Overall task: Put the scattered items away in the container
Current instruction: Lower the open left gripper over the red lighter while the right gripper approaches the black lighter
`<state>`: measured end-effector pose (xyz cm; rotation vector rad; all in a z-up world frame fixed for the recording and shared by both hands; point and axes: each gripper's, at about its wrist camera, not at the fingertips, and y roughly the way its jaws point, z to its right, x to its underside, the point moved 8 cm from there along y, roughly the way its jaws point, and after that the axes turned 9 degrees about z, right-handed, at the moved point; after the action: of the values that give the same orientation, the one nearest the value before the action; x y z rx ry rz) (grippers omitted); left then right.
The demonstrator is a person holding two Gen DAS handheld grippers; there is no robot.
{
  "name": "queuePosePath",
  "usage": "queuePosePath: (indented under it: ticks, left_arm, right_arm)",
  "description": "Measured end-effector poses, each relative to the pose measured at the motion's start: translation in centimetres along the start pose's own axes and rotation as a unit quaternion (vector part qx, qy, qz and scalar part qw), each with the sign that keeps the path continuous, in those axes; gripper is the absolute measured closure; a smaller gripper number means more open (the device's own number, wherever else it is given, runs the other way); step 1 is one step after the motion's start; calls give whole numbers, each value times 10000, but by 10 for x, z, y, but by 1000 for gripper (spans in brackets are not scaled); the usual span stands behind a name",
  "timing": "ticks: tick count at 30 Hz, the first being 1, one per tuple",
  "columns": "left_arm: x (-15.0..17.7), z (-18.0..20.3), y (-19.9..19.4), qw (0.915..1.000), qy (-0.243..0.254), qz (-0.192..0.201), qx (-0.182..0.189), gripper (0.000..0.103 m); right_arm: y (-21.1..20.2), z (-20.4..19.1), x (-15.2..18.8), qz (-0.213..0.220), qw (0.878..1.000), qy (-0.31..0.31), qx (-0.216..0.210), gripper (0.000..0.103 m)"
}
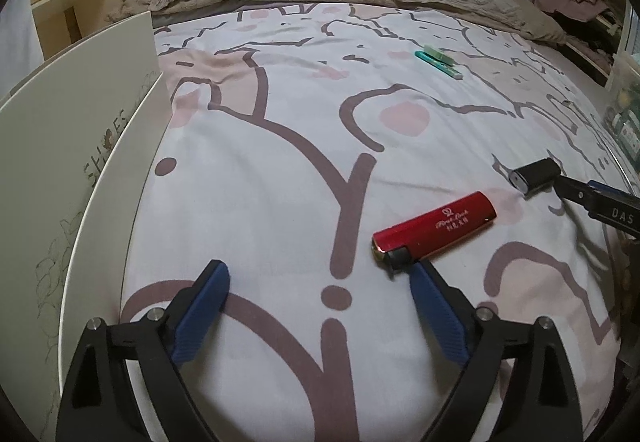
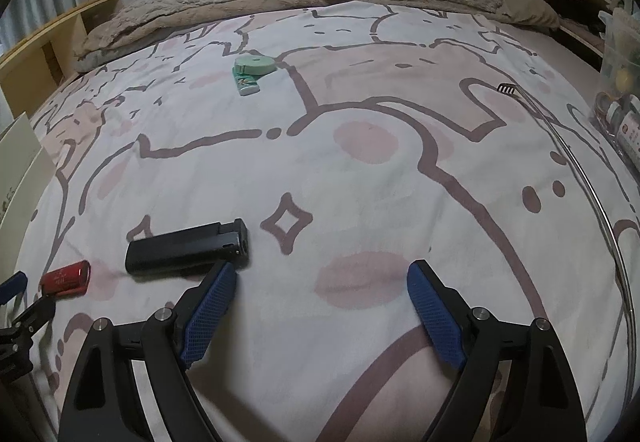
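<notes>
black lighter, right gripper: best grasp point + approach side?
Grip the black lighter across its narrow width at mid-body, coming from above. It lies flat on the bedspread, long axis left-right in the right wrist view, so both long sides are free. The right gripper is open but sits to its right; shift left first, probably.

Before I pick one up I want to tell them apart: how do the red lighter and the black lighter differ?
The red lighter is glossy red with pale lettering on its side; the black lighter is plain matte black. The red one lies beside the left tongs' right fingertip; the black one lies beside the right tongs' left fingertip. Both lie flat on the patterned bedspread, outside the open jaws, ungripped.
</notes>
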<state>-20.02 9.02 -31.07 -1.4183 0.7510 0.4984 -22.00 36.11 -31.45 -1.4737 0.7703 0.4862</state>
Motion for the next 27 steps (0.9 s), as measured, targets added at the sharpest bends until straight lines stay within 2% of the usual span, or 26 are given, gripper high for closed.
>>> queuePosePath:
  ticks: [4,8,15,20,27]
  left_arm:
    - [0,0,-1,10000,-23,9,-38,9]
    - [4,0,-3,9998,-170,-56,-52,6]
    - [8,17,-7,9993,-217,-130,259,0]
    - [10,31,-9,9992,-230,-34,331,0]
    - [8,36,-7,9988,-342,-21,335,0]
  right_arm:
    - [-5,-1,-2,83,10000,-20,-46,15]
    - [-14,-16,0,177,9981,-238,-532,15]
    - [-15,-51,2,121,9919,-633,-1095,15]
    - [-9,-69,5,-4,9885,-1003,-1133,15]
    - [-2,-84,1,-94,9862,-1145,-1195,15]
